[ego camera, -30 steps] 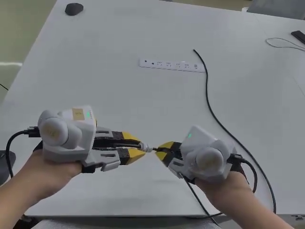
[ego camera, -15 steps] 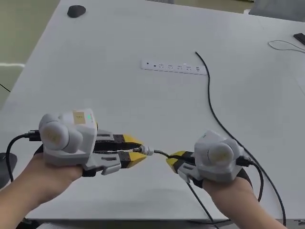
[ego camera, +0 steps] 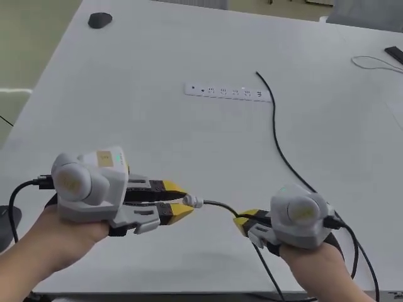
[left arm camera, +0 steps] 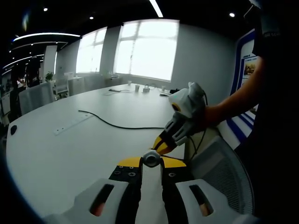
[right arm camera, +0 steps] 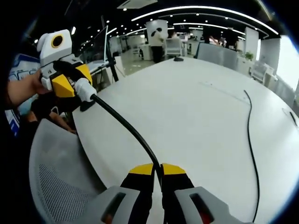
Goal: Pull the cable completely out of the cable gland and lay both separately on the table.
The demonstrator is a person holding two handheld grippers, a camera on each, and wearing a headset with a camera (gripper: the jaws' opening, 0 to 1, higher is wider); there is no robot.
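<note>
While held in mid-air just above the near edge of the table [ego camera: 157,132], not resting on it: cable gland [ego camera: 194,202], pinched at the very tips of the left gripper [ego camera: 184,203], jaws closed onto it, white body poking just past the yellow pads. Out of its far end, cable [ego camera: 218,205], black, leading straight to the right gripper [ego camera: 243,221], clamped there btw jaws brought tight together on the sheath. In right gripper view: same cable running up and left from the claw to the gland, gently bowed, not taut. Below the right claw in head view, a thin black line dropping past the table edge, prob. the rest of the cable.

Key relation for next move: long axis of gland and of exposed cable roughly in line, running L–R across the person's front, grippers tip to tip w/ a short span of cable btw them. Gland to the left of the right claw; right hand nearer the cable's free run, left on the gland itself. So, prob.: pull apart along that line, right hand off to the right, left hand countering. Risk if pulled off-axis: binding in the gland seal, or sheath slipping thru the pads. Length of cable inside the gland: cannot tell, hidden by left jaws. Separation not yet done, nothing laid down. Power strip [ego camera: 228,92] and long black lead [ego camera: 275,135] farther back, well apart, no obstacle.
</note>
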